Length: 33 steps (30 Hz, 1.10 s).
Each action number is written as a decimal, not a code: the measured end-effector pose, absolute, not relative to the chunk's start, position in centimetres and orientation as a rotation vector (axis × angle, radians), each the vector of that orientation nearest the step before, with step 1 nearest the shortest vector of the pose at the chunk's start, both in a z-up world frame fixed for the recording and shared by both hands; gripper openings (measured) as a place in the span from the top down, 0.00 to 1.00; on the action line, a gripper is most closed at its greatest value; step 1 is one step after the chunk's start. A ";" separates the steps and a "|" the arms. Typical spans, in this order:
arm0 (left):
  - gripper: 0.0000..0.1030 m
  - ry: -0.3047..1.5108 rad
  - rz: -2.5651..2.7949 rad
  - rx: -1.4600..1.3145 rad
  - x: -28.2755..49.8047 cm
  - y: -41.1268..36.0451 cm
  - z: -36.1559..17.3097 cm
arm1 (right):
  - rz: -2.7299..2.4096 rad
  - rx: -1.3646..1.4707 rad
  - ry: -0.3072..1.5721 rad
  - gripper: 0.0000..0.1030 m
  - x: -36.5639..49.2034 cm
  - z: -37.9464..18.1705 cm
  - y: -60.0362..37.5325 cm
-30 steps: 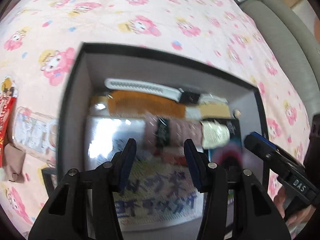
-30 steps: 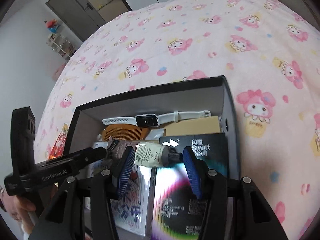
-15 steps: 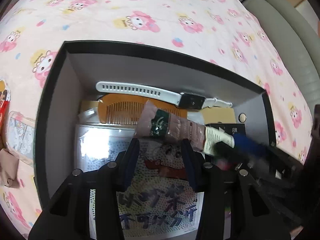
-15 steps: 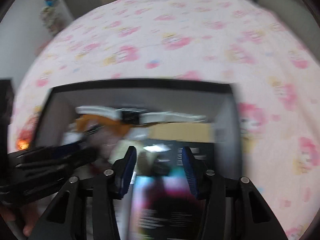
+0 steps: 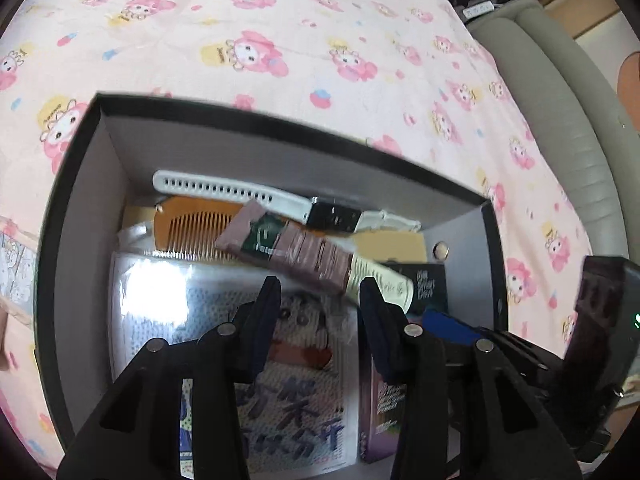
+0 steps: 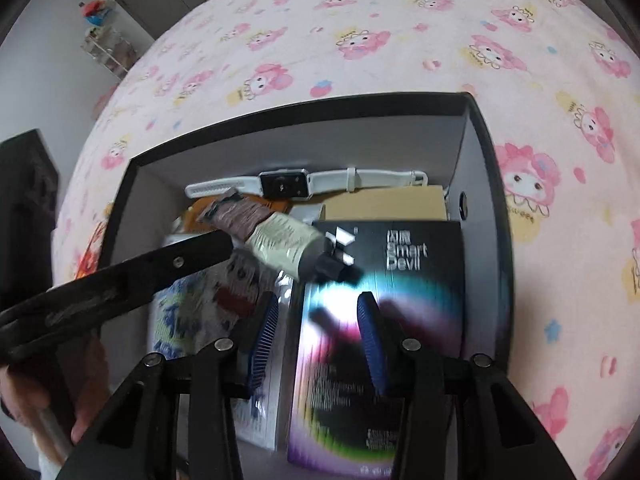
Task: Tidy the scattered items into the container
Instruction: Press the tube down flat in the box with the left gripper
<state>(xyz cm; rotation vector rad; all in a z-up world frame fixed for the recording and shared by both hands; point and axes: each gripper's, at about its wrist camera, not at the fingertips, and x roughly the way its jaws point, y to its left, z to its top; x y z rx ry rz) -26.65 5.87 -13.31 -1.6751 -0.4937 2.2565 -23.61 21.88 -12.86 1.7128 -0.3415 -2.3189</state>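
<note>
1. Pink cartoon-print bedsheet (image 5: 280,40) all around, and sitting on it is the black box (image 5: 80,208) with grey inner walls, already well loaded.
2. Along the far wall inside lies a white smartwatch (image 6: 284,184), strap stretched out flat.
3. Just in front of it, an orange comb (image 5: 192,228), partly covered by a tube (image 5: 320,256) lying slantwise, brownish at the crimped end, cream toward the black cap.
4. The tube's cap end rests on the dark Smart Devil box (image 6: 400,280), which fills the right side of the container.
5. On the left side, a shiny wrapped packet with a cartoon face (image 5: 288,340); a tan carton (image 6: 384,206) sits behind the dark box.
6. Left gripper (image 5: 316,300) hangs over the packet, fingers spread apart, nothing between them, tube just ahead of the tips.
7. Right gripper (image 6: 316,316) hovers above the dark box, fingers likewise parted and empty.
8. Out on the sheet at the left edge, a clear wrapped item (image 5: 14,268) lies outside the box.
</note>
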 end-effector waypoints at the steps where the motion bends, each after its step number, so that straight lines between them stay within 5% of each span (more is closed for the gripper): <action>1: 0.61 -0.500 2.283 -1.666 -26.8 5.7 -13.1 | -2.321 1.708 -0.344 0.64 -24.2 -13.1 21.8; 10: 0.60 -0.499 2.257 -1.685 -28.6 5.9 -13.9 | -2.369 1.636 -0.319 0.72 -26.7 -12.6 21.1; 15: 0.60 -0.303 2.309 -1.716 -29.4 8.1 -14.3 | -2.634 1.518 -0.323 0.72 -25.7 -9.5 23.8; 21: 0.60 -0.204 2.419 -1.825 -29.5 7.5 -14.9 | -2.459 1.685 -0.279 0.72 -28.2 -13.7 21.2; 33: 0.59 -0.415 2.355 -1.696 -28.0 4.7 -13.3 | -2.470 1.662 -0.274 0.72 -28.3 -13.4 20.7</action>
